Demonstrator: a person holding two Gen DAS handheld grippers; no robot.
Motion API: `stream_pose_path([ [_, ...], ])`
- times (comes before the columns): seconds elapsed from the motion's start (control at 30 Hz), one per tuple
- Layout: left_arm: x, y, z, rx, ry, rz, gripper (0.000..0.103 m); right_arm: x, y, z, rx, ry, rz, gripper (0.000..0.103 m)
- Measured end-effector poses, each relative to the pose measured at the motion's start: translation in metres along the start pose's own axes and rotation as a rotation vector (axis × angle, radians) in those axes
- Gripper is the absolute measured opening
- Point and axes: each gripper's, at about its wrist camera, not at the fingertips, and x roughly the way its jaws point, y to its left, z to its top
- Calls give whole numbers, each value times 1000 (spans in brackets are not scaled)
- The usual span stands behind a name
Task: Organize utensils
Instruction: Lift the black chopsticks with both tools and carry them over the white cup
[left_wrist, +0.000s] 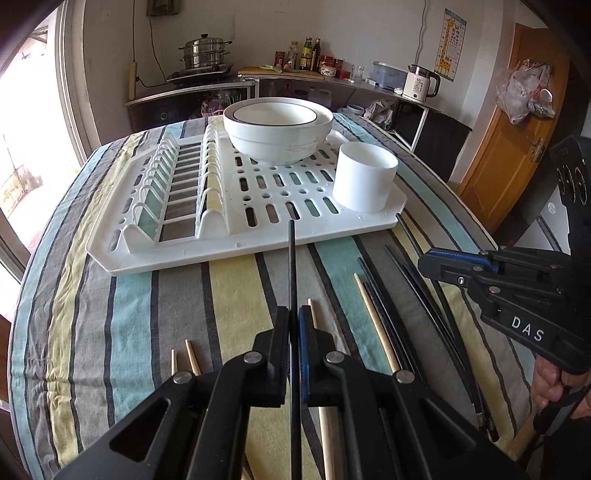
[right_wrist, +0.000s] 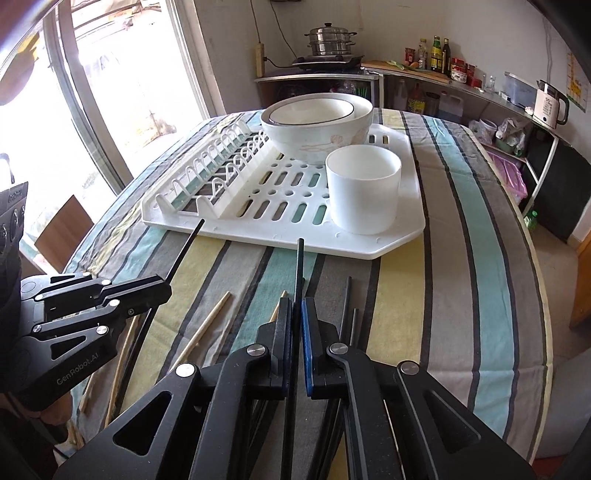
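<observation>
My left gripper (left_wrist: 294, 314) is shut on a black chopstick (left_wrist: 291, 266) that points toward the white dish rack (left_wrist: 184, 254). My right gripper (right_wrist: 297, 306) is shut on another black chopstick (right_wrist: 299, 269). Each gripper shows in the other's view: the right gripper (left_wrist: 428, 264) at the right, the left gripper (right_wrist: 168, 286) at the left with its black chopstick (right_wrist: 186, 247). A white cup (left_wrist: 365, 177) (right_wrist: 364, 188) stands on the rack's near right corner. Several black chopsticks (left_wrist: 413, 295) and wooden chopsticks (left_wrist: 376, 325) lie on the striped cloth.
Stacked white bowls (left_wrist: 277, 129) (right_wrist: 317, 125) sit at the back of the rack. The rack's plate slots (left_wrist: 177, 184) are on its left side. The table edge curves at left and right. A kitchen counter with a steamer pot (left_wrist: 205, 51) and bottles stands behind.
</observation>
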Motion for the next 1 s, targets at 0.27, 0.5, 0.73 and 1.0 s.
stream_pose_path([
  [0.27, -44, 0, 11, 2, -97, -17, 5, -43, 7, 10, -4, -112, 24, 5],
  [0.5, -76, 0, 18, 0, -176, -25, 5, -73, 12, 13, -15, -194, 40, 5],
  [0.73, -95, 0, 17, 1, -224, -29, 5, -92, 14, 12, -17, -254, 47, 5],
  [1.0, -105, -1, 24, 5, -256, -38, 5, -105, 10, 17, -6, -298, 47, 5],
])
